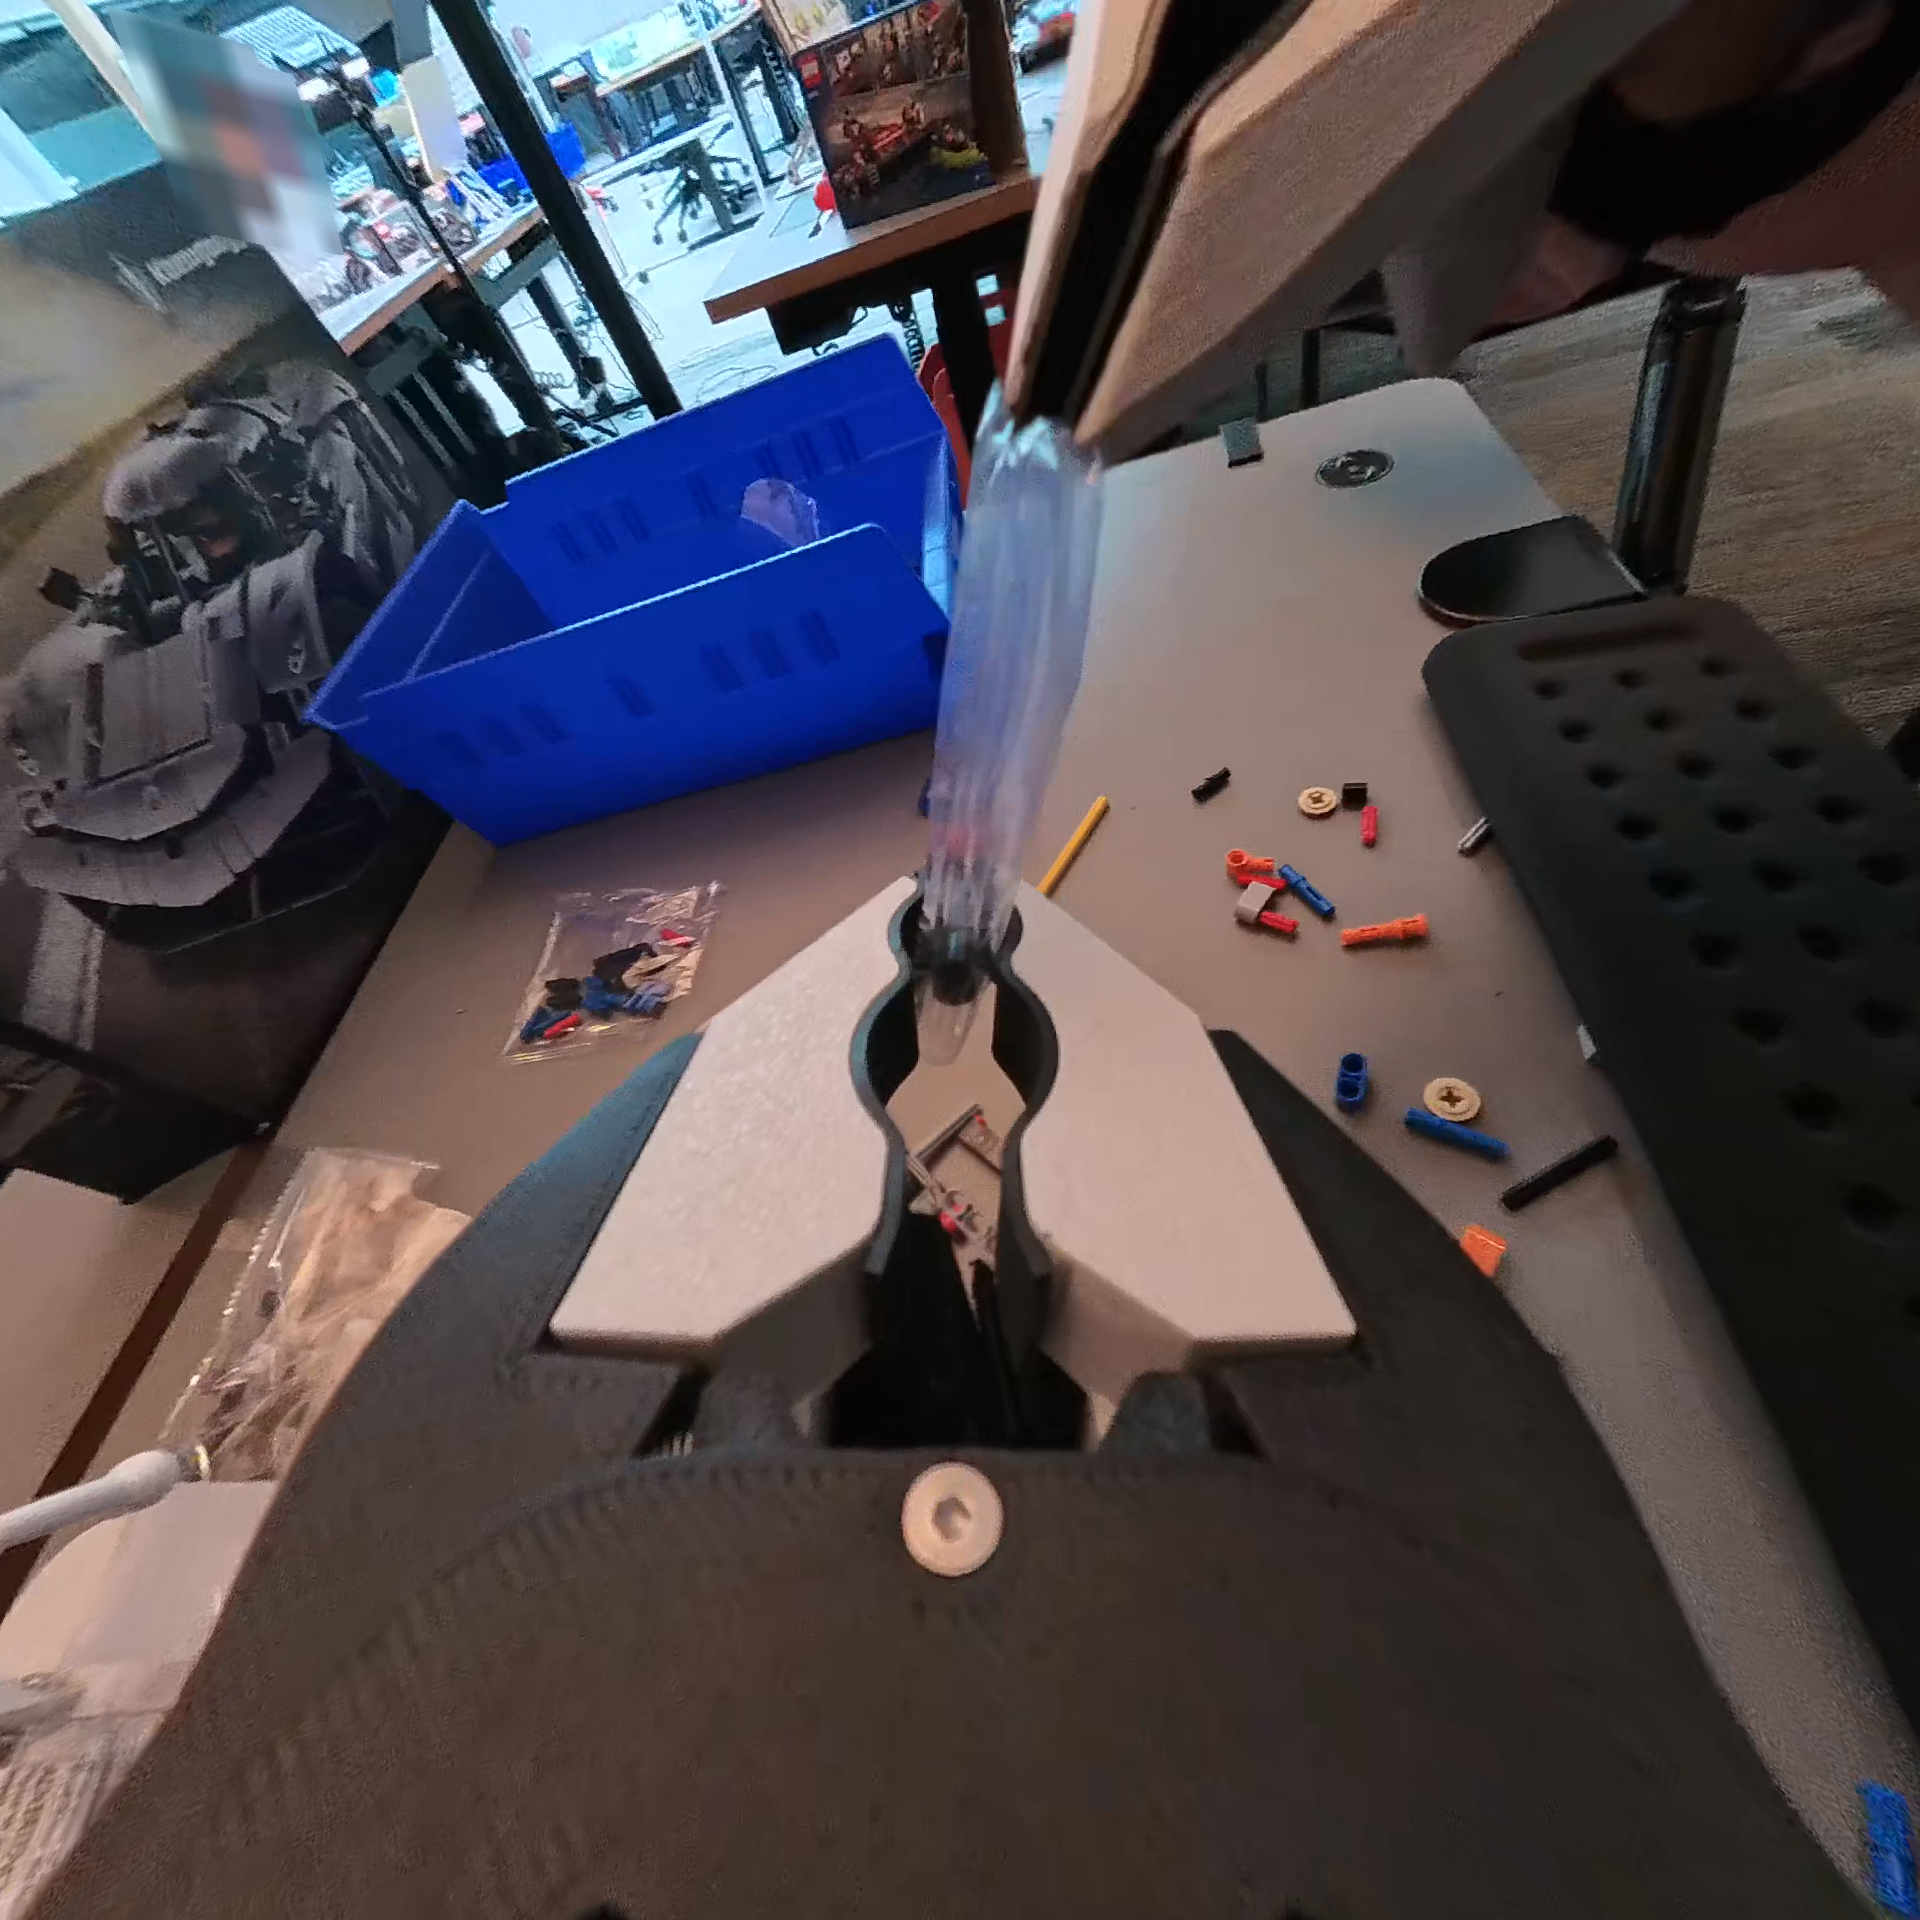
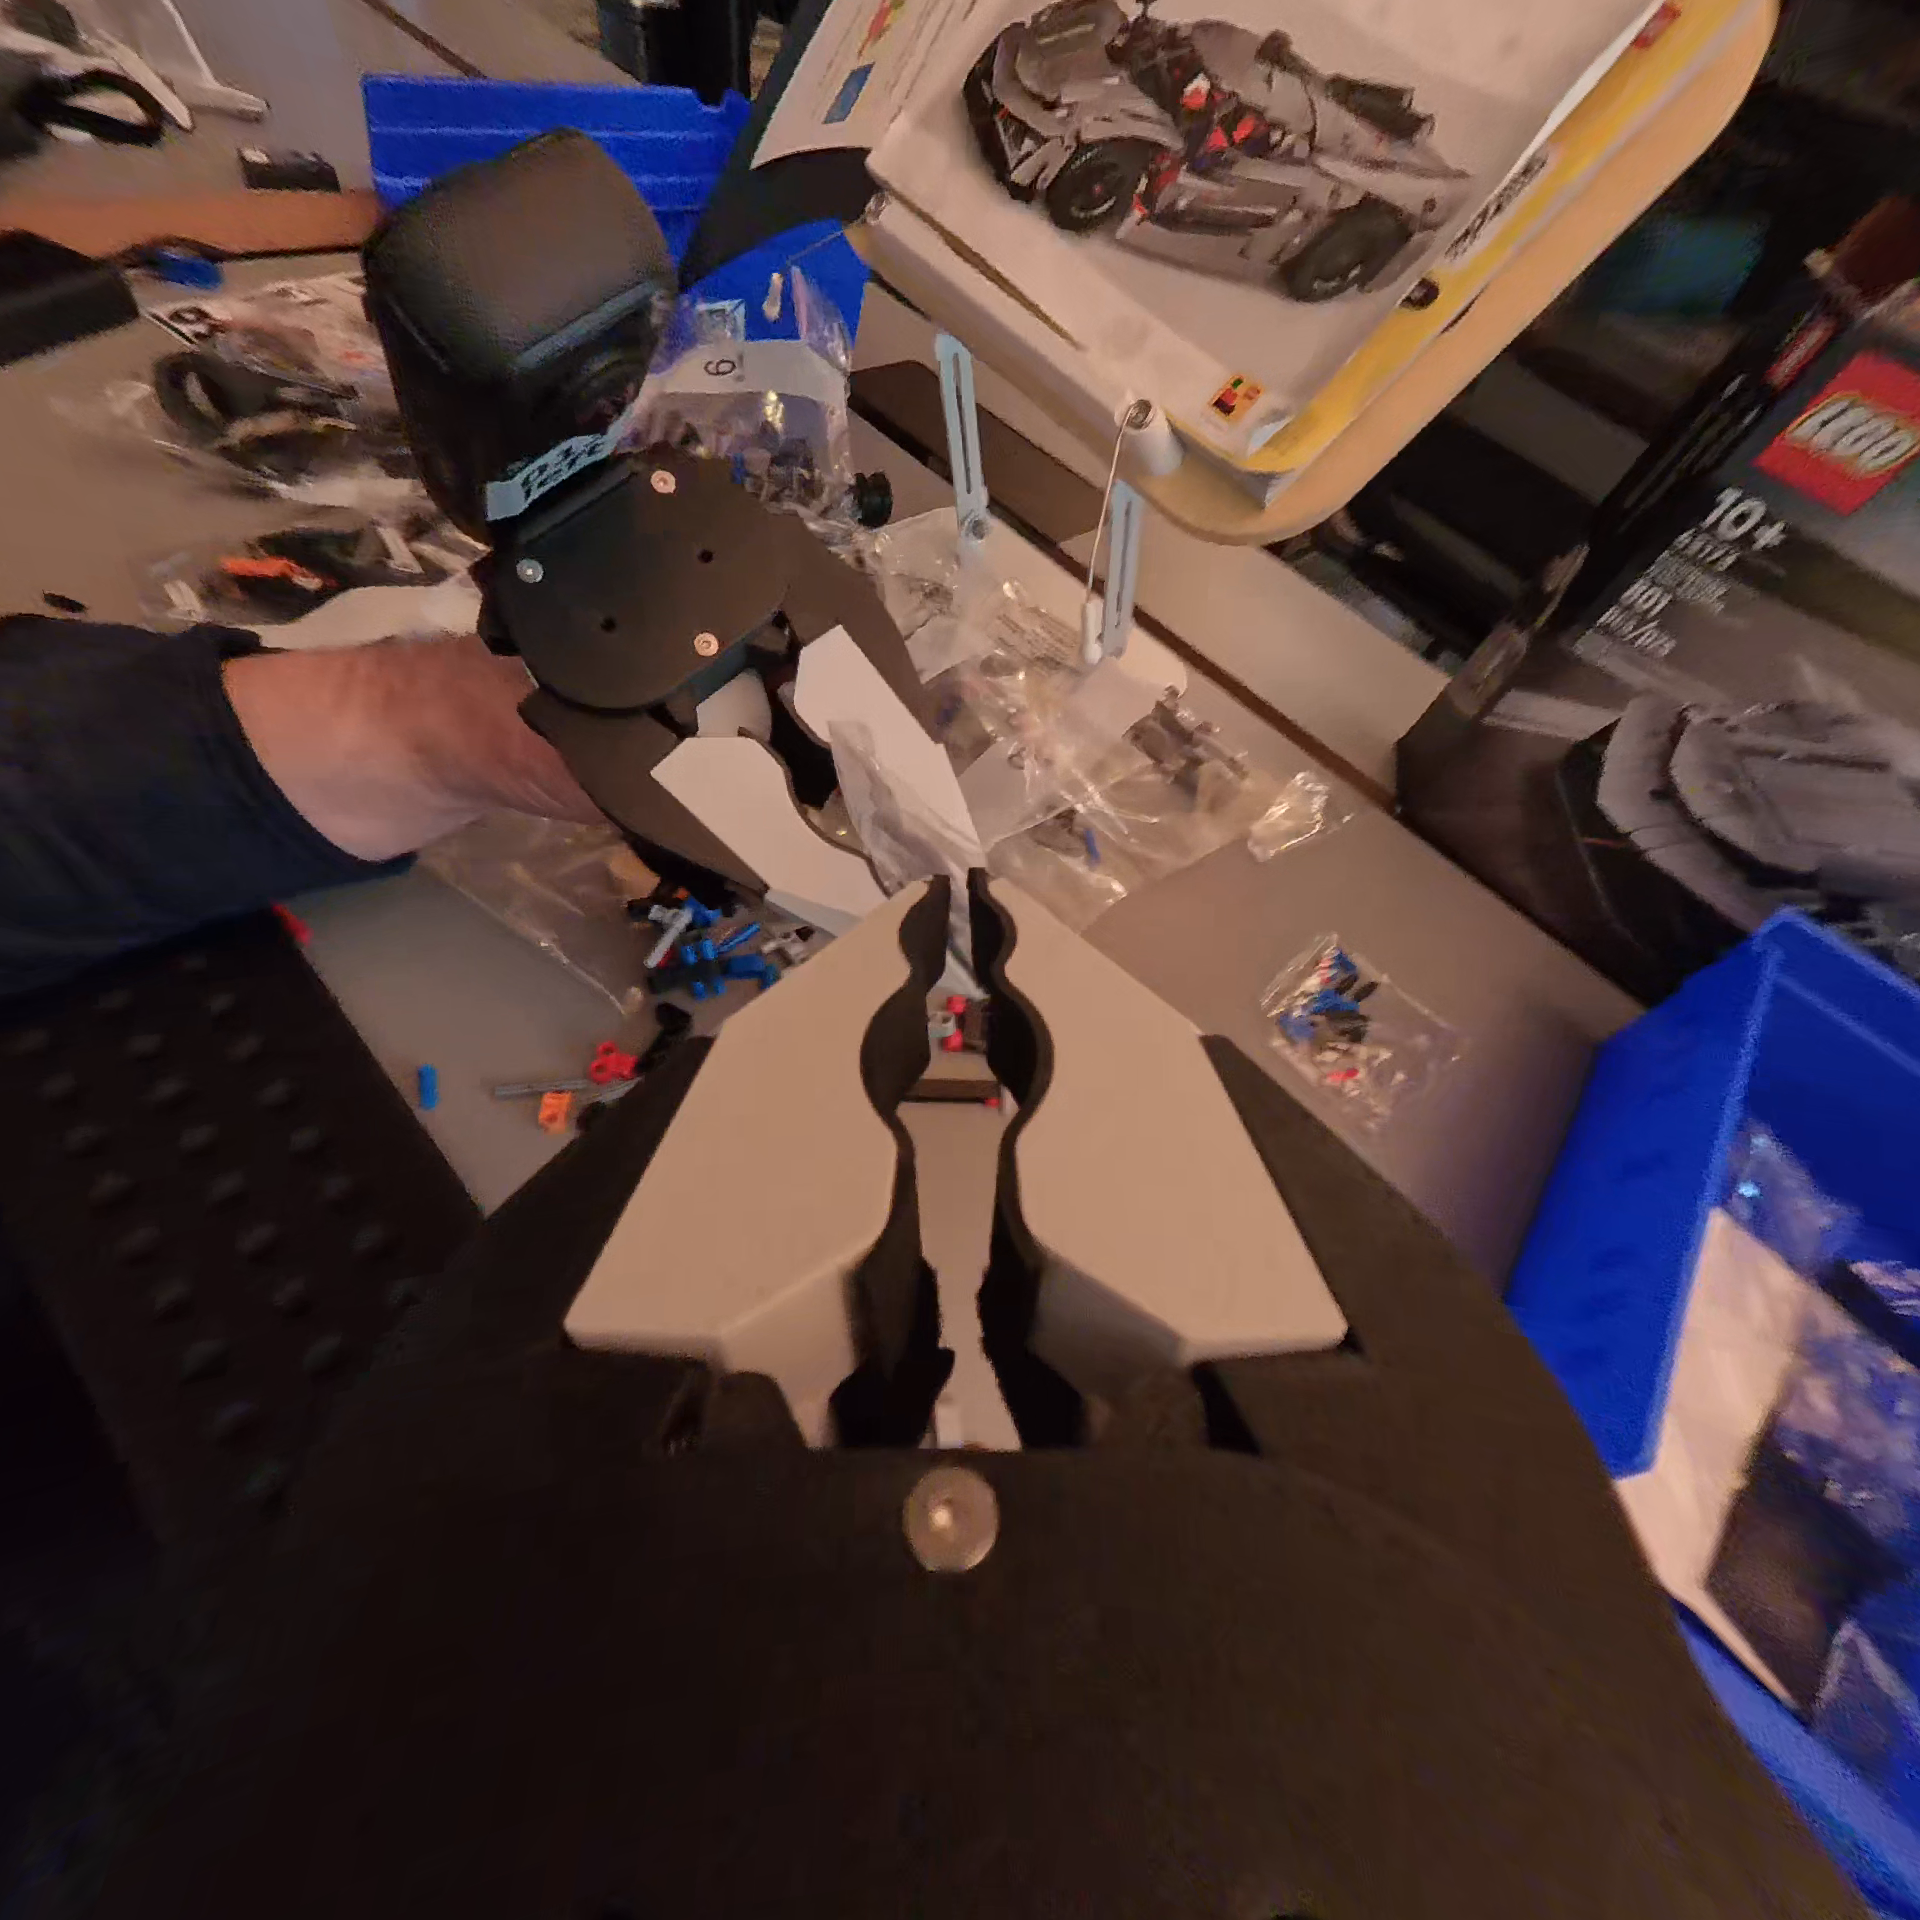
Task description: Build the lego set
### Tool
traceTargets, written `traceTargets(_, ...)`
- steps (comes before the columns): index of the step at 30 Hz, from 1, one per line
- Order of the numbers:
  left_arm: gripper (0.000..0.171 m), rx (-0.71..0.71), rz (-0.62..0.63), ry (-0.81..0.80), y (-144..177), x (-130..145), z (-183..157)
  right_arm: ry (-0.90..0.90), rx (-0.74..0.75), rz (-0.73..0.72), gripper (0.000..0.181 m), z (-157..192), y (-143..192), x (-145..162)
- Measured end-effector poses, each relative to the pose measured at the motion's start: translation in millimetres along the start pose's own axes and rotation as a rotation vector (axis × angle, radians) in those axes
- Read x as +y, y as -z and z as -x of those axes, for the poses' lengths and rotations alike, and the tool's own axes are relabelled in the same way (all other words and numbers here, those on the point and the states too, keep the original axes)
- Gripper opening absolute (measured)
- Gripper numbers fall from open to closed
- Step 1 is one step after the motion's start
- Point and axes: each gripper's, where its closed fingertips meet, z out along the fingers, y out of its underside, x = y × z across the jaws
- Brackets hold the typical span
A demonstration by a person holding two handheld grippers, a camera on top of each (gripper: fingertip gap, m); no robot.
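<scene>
1. Left wrist view: the left tongs point(image 1: 954, 940) are pinching the lower end of a clear plastic bag point(image 1: 1003, 665), its film running taut and blurred up to the right tongs point(image 1: 1049, 421), which are gripping the other end at the top of the frame.
2. Loose Lego pieces point(image 1: 1304, 883), blue, red, orange, tan and black, are lying scattered on the grey worktop point(image 1: 1195, 644) to the right of the bag, beside a black perforated mat point(image 1: 1704, 831).
3. A sealed small bag of parts point(image 1: 613, 971) is lying flat on the worktop to the left, near two nested blue bins point(image 1: 644, 665); a dark set box point(image 1: 156, 675) is standing at far left.
4. Right wrist view: the right tongs point(image 2: 958, 881) are nearly closed, clamping the edge of the clear plastic bag point(image 2: 899, 800) at their tips.
5. Opposite, the left tongs point(image 2: 821, 790), held by a person's hand point(image 2: 405, 738) in a dark sleeve, are gripping the same bag from the other side.
6. More Lego pieces point(image 2: 707, 951) are lying beneath the bag, with unopened parts bags point(image 2: 1039, 707) piled behind.
7. An instruction booklet point(image 2: 1226, 208) showing a grey car is resting on a raised stand, and a blue bin point(image 2: 1662, 1195) is sitting at right.
</scene>
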Motion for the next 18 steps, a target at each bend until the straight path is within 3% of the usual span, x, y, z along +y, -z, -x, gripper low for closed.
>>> traceTargets(12,0.006,-0.096,0.046,-0.118,-0.7,0.9,5.8,-0.208,-0.114,0.101,0.000,1.9,-8.9,13.1)
traceTargets(18,0.006,-0.076,0.060,-0.103,-3.8,4.1,3.0,-0.128,0.010,0.249,0.008,-11.3,-13.3,32.4)
